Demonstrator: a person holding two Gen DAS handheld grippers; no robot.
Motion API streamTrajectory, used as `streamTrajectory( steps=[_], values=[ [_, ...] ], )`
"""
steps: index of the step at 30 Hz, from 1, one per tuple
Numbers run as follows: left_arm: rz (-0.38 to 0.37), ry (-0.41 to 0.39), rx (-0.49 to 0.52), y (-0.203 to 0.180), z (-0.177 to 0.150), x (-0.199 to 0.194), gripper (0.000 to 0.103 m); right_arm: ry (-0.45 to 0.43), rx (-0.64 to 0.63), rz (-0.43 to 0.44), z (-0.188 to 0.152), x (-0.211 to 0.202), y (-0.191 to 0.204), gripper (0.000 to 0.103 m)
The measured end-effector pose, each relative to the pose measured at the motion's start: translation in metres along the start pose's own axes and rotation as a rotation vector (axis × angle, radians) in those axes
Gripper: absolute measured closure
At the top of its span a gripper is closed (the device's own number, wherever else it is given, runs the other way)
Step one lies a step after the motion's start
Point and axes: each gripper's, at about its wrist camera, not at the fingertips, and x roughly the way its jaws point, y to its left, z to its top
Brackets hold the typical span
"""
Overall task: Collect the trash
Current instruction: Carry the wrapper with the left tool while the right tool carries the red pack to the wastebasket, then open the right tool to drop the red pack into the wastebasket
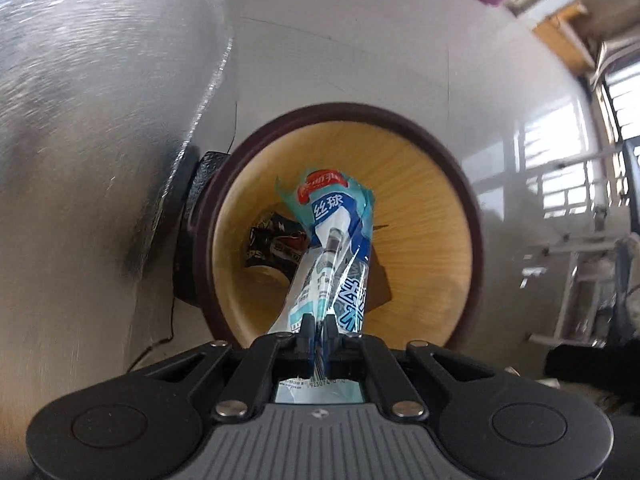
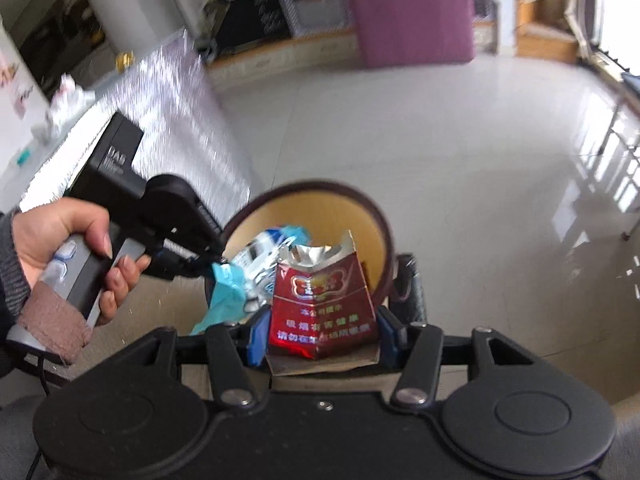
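Two pieces of trash hang over the bin. My left gripper (image 1: 319, 322) is pinched almost fully closed on a blue-and-white plastic wrapper (image 1: 332, 236), which reaches forward from the jaws across the mouth of the round waste bin (image 1: 424, 208), a dark-rimmed container with a wood-grain lining. A dark crumpled packet (image 1: 276, 246) already lies at the bottom of it. From the right wrist view, that same left gripper (image 2: 208, 260) appears at the bin's near rim (image 2: 384, 220), gripped by my left hand (image 2: 72, 248), with the wrapper (image 2: 224, 292) trailing from its tips over the rim.

My right gripper (image 2: 320, 332) stands about half open, its blue-padded fingers (image 2: 258, 334) pressed against both sides of a torn red cigarette pack (image 2: 322, 304) whose silver foil top gapes upward. The pack sits in front of the bin's opening, just beside the wrapper.

The bin stands on a pale tiled floor (image 2: 460, 152), next to a silvery, foil-like cover (image 1: 100, 80) that drapes down on its left. A purple cloth (image 2: 408, 12) hangs in the background.
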Motion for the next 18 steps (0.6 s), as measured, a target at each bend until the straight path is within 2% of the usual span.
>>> streamTrajectory(
  steps=[5, 10, 18],
  values=[
    [0.076, 0.012, 0.127, -0.016, 0.016, 0.02, 0.099, 0.128, -0.073, 0.028, 0.021, 0.049, 0.004, 0.048],
    [0.115, -0.004, 0.243, -0.027, 0.028, 0.029, 0.099, 0.265, -0.165, 0.062, 0.029, 0.091, 0.011, 0.048],
    [0.098, -0.027, 0.266, -0.017, 0.04, 0.032, 0.099, 0.389, -0.177, 0.136, 0.027, 0.137, 0.013, 0.046]
  ],
)
